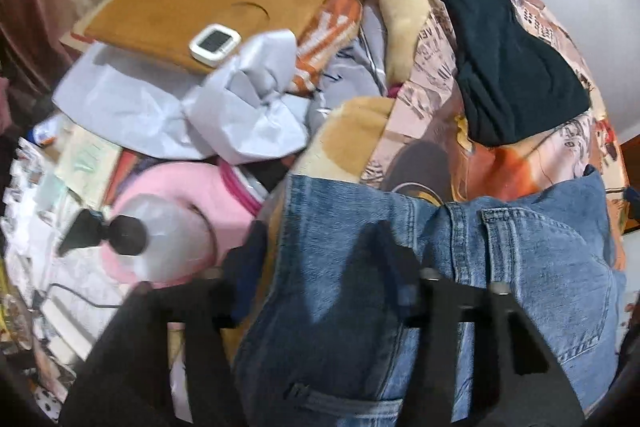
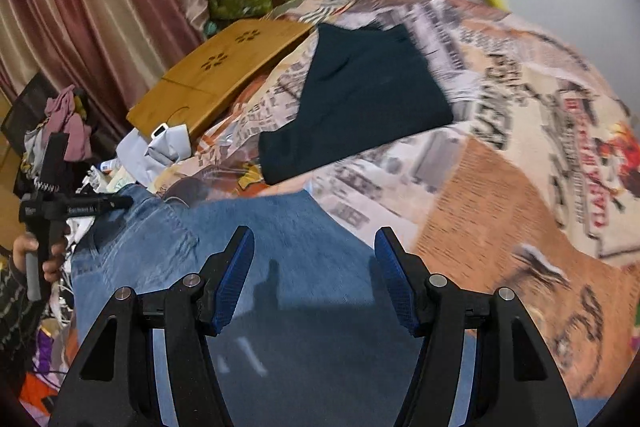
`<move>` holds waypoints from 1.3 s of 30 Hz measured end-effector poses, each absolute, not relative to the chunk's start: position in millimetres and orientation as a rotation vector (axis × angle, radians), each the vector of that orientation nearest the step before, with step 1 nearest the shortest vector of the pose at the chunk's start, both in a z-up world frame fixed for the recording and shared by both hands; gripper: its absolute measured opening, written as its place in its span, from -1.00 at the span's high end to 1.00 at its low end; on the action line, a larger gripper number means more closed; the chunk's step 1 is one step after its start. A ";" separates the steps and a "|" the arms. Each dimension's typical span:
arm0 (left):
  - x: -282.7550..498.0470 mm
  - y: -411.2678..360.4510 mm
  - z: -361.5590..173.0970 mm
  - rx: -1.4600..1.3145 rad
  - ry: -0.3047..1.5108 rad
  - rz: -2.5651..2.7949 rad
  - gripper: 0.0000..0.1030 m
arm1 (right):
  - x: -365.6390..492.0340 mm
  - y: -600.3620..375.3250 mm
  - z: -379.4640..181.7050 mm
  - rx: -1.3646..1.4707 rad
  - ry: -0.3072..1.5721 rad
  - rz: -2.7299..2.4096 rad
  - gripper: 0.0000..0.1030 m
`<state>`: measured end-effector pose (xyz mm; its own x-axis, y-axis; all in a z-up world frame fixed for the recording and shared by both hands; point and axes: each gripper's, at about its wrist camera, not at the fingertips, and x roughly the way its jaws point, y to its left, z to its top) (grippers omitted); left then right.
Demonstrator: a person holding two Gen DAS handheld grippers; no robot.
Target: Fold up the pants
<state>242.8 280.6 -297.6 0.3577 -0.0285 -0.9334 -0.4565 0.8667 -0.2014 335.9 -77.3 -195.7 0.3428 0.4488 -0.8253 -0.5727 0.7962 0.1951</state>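
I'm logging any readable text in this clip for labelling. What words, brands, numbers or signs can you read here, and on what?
Nothing reads with certainty.
Bedspread: newspaper-style print and red lettering, too blurred and warped to read.
Left gripper: a small white label on its body, too small to read.
Orange cloth: large white letters, folded and cut off, not readable.
Small white clock: dark screen, no digits legible.
Jeans: no label visible.

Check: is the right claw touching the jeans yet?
Cannot tell. In the right wrist view the right claw is open, with the jeans seen between its fingers, but whether the tips rest on the denim or hover above it doesn't show.
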 end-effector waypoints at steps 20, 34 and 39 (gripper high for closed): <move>224.4 280.2 -300.5 -0.301 1.149 0.382 0.88 | 359.2 -51.7 -238.8 -0.193 1.154 0.629 0.95; 183.5 257.3 -221.8 -0.301 1.000 0.401 0.06 | 290.9 -54.1 -171.3 -0.258 0.973 0.646 0.81; 159.4 236.2 -212.8 -0.303 0.990 0.379 -0.28 | 253.9 -60.8 -156.4 -0.273 0.909 0.654 0.28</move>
